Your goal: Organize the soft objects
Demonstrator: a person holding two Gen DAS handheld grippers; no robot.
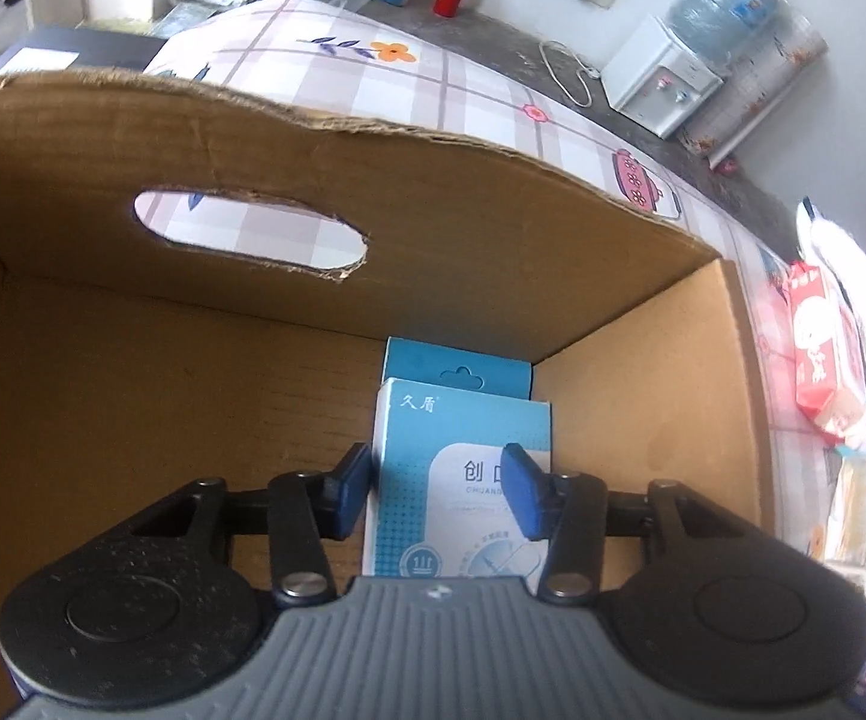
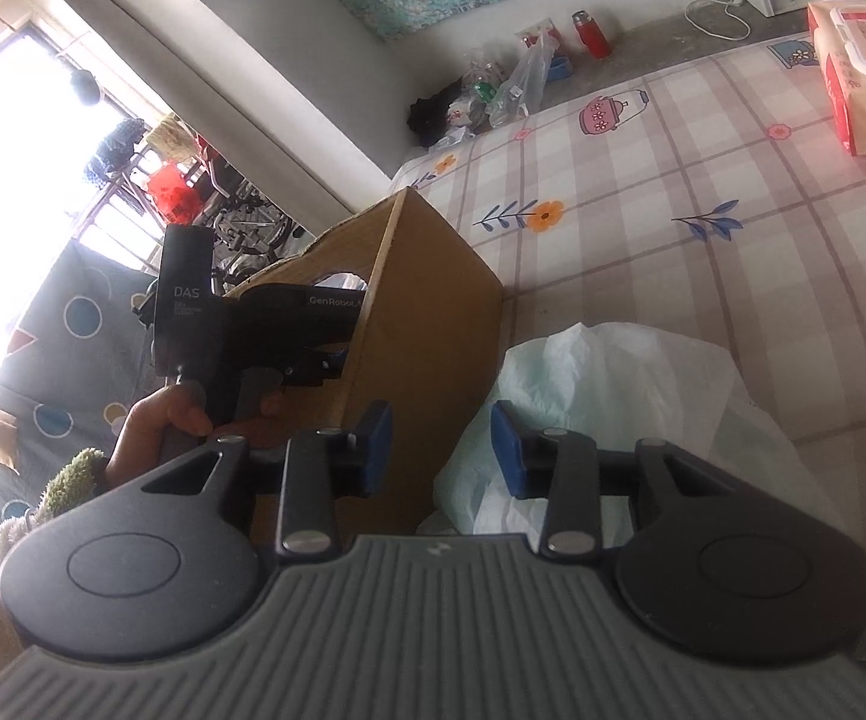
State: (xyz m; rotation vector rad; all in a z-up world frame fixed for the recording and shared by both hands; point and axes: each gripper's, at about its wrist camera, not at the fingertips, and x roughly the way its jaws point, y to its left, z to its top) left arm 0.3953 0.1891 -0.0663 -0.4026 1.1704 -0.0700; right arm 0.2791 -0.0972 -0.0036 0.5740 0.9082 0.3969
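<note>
While the left tool (image 1: 442, 495) stands open astride a pale blue carton (image 1: 463, 480) already inside the brown cardboard box (image 1: 493, 222), the open, empty right tool (image 2: 440, 447) hovers at a crumpled white plastic bag (image 2: 625, 396) unpacked on the checked bed (image 2: 673, 138).

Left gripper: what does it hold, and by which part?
Apparently nothing: the left gripper stands open, and the blue box looks wider than the gap between its pads, behind them.
</note>
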